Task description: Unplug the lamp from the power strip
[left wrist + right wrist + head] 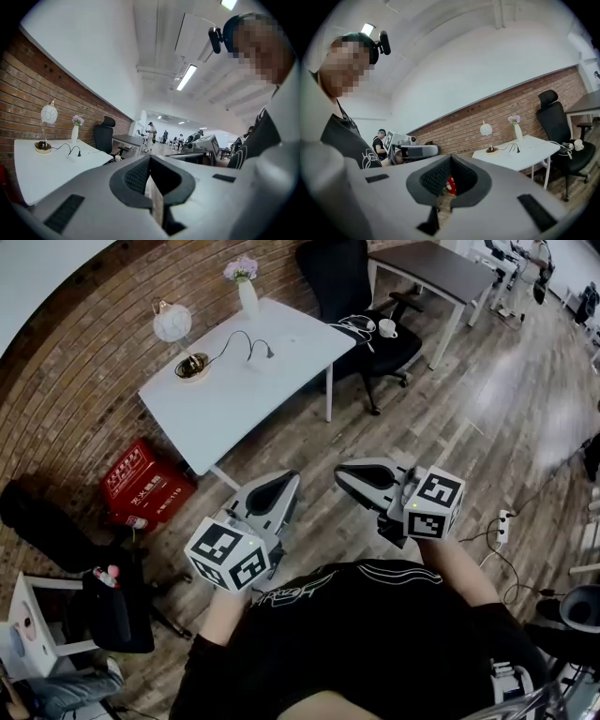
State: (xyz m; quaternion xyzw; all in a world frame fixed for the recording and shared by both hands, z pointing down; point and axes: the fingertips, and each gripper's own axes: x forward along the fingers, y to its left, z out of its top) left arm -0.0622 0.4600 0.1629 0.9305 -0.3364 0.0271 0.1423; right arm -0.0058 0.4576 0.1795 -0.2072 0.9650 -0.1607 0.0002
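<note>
This is an open-plan office. A black swivel chair (333,277) stands between a white table (234,399) and a dark desk (436,266). Strip lights (186,77) run overhead.

Power strip (255,360) — white on the white table (225,404), outline barely separable in head view. Cord (234,336) end: too small to tell whether the plug is seated. Lamp (174,324) detail unresolved in both gripper views. Black office chair (337,277) — top cut by frame edge.
</note>
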